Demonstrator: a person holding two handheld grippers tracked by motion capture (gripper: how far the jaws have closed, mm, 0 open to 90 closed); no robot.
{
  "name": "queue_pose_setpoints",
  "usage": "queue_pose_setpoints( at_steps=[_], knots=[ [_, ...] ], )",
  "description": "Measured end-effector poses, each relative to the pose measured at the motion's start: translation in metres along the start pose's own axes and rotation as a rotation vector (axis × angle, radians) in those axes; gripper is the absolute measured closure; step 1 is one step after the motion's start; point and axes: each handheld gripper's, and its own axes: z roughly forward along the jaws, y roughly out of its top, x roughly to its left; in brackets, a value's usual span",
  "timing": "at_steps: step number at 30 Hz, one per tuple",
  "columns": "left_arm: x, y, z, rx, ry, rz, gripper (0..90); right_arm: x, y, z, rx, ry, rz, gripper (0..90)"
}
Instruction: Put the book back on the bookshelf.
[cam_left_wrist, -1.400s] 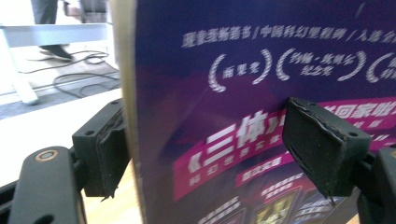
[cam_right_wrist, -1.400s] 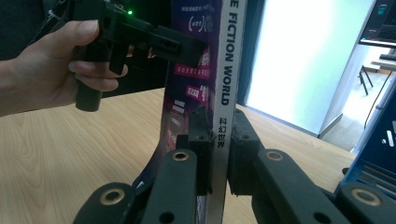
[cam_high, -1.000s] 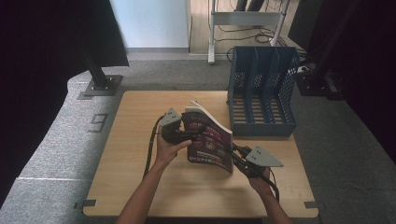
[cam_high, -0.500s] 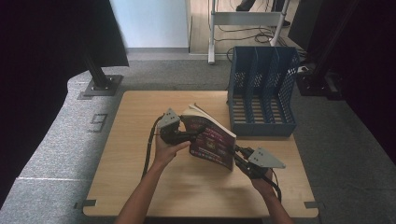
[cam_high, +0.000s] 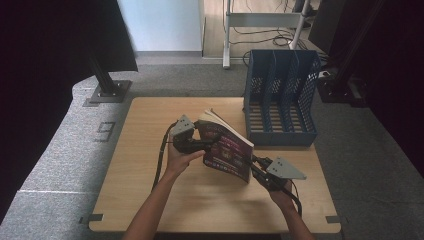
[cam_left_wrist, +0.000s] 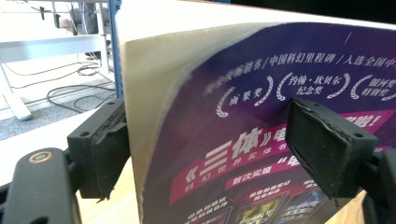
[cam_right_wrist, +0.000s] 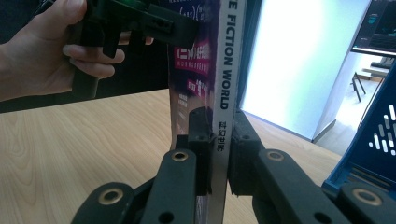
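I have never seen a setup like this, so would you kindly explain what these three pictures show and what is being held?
There is no robot here: a person holds a two-jaw tool in each hand at a wooden table. The wide picture comes from a fixed camera above the table; the other two come from cameras riding on each tool, looking along its black jaws. The left tool and the right tool hold a purple magazine up between them. The left tool's view shows its pads on either side of the cover, seemingly gripping it; the right tool's view shows its jaws clamped on the spine. A blue file rack stands at the table's far right.
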Motion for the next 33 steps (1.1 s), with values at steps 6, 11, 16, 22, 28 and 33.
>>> queue_pose_setpoints(
  at_steps=[6, 11, 16, 22, 28, 33],
  knots=[
    [-0.003, 0.002, 0.0, -0.002, -0.01, 0.003, 18.1, -0.003, 0.009, 0.008, -0.008, 0.011, 0.006, 75.2],
    [-0.003, 0.002, -0.001, -0.001, -0.012, 0.001, 18.2, -0.005, 0.023, 0.023, 0.022, 0.029, -0.008, 72.6],
    [-0.003, 0.002, -0.001, 0.0, -0.013, 0.001, 18.2, -0.006, 0.031, 0.036, 0.043, 0.039, 0.0, 71.8],
    [-0.003, 0.003, -0.002, 0.002, -0.011, 0.002, 18.2, -0.006, 0.035, 0.044, 0.057, 0.053, 0.012, 73.1],
    [-0.004, 0.003, -0.002, 0.002, -0.009, 0.0, 18.3, -0.005, 0.035, 0.046, 0.064, 0.049, 0.015, 74.3],
    [-0.004, 0.003, -0.002, 0.002, -0.006, 0.0, 18.4, -0.006, 0.036, 0.047, 0.069, 0.037, 0.02, 79.4]
  ],
)
